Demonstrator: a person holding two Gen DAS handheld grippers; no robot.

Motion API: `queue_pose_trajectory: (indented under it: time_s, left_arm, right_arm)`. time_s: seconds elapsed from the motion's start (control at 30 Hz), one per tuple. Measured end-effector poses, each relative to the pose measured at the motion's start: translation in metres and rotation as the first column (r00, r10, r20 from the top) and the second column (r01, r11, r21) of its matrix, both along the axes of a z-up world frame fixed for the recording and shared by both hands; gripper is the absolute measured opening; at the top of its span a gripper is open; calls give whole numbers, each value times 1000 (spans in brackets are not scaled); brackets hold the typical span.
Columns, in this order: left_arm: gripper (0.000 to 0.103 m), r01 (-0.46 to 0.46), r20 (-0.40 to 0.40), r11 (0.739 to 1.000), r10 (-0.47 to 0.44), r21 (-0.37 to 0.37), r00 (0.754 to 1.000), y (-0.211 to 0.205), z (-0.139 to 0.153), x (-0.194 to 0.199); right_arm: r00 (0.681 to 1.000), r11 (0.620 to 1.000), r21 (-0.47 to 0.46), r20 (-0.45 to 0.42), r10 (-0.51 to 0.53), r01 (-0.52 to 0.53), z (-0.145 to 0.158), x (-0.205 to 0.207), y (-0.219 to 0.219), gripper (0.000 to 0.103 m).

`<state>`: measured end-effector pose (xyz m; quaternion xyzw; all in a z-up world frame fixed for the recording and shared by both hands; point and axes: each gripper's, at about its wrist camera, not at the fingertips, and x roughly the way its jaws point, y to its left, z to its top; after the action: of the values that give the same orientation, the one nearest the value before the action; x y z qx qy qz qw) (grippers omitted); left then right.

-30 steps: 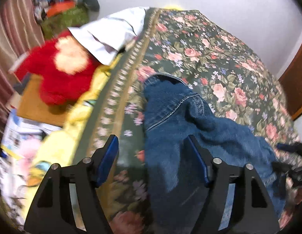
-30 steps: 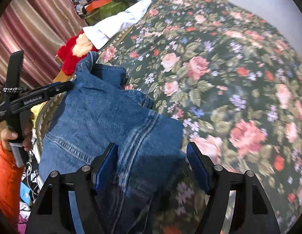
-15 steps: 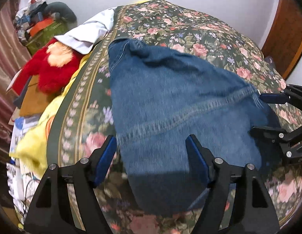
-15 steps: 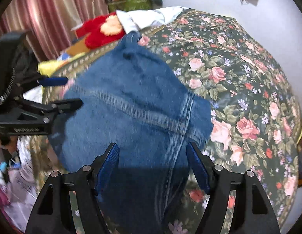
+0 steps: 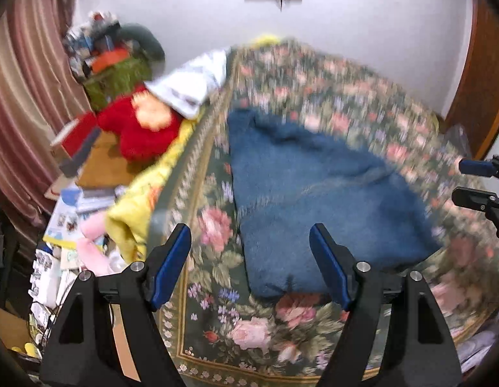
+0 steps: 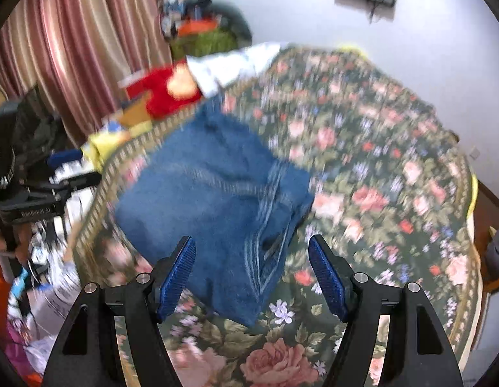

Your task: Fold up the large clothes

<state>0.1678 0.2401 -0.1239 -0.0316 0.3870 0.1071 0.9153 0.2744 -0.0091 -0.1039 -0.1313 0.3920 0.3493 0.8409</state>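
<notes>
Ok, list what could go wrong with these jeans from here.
1. The folded jeans lie close to the bedspread's bordered edge; a careless nudge could push them toward the clutter below.
2. Both the left claw and the right claw are open and empty, so the loose fold may spring open.
3. Motion blur could spoil aim on the next grab.

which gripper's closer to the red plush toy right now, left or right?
Left. The left gripper hangs open over the bed edge on the side where the red plush toy lies. The right gripper, also open, sits across the folded jeans, farther from it.
</notes>
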Motion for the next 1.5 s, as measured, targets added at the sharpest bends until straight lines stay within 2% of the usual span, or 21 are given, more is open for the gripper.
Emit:
queue_pose_trajectory:
  time_s: [0.1, 0.17, 0.33, 0.4, 0.5, 0.67, 0.73, 0.8, 0.87, 0.97, 1.07, 1.5]
  left_arm:
    - [76, 7, 119, 1000, -9, 13, 993, -13, 40, -18]
    - [76, 16, 209, 1000, -20, 24, 978, -24, 68, -34]
    - [76, 28, 407, 998, -47, 52, 912, -55, 122, -73]
    - [76, 23, 475, 998, -50, 62, 879, -67, 136, -90]
    - [76, 0, 536, 997, -41, 76, 843, -81, 148, -109]
    - [76, -43, 588, 994, -24, 100, 809, -98, 153, -132]
    - [78, -48, 595, 995, -17, 93, 803, -102, 151, -139]
    - [82, -47, 594, 995, -12, 83, 804, -106, 148, -144]
    - [85, -49, 587, 996, -4, 74, 809, -108, 143, -146]
    - [90, -57, 581, 996, 4, 72, 814, -111, 139, -148]
    - [93, -65, 579, 996, 18, 61, 815, -111, 135, -151]
    - [94, -68, 578, 997, 32, 40, 816, -115, 130, -156]
  right_arm:
    - [997, 993, 115, 72, -14, 6, 40, -18, -10, 70]
    - [991, 982, 189, 128, -26, 1, 68, -34, -17, 70]
    - [966, 945, 326, 253, -58, -29, 120, -78, -31, 70]
    - [953, 929, 367, 292, -74, -41, 133, -97, -36, 70]
    - [934, 910, 411, 343, -97, -56, 148, -124, -45, 70]
    - [913, 891, 449, 387, -128, -65, 158, -160, -54, 70]
    - [910, 892, 449, 391, -138, -58, 157, -170, -54, 71]
    - [908, 896, 441, 391, -150, -42, 155, -177, -54, 76]
    - [904, 901, 434, 393, -169, -21, 152, -185, -55, 93]
    - [892, 903, 430, 407, -195, 1, 148, -193, -57, 103]
    - [883, 907, 422, 417, -213, 20, 147, -197, -58, 103]
    - [887, 911, 411, 402, -227, 47, 143, -196, -62, 103]
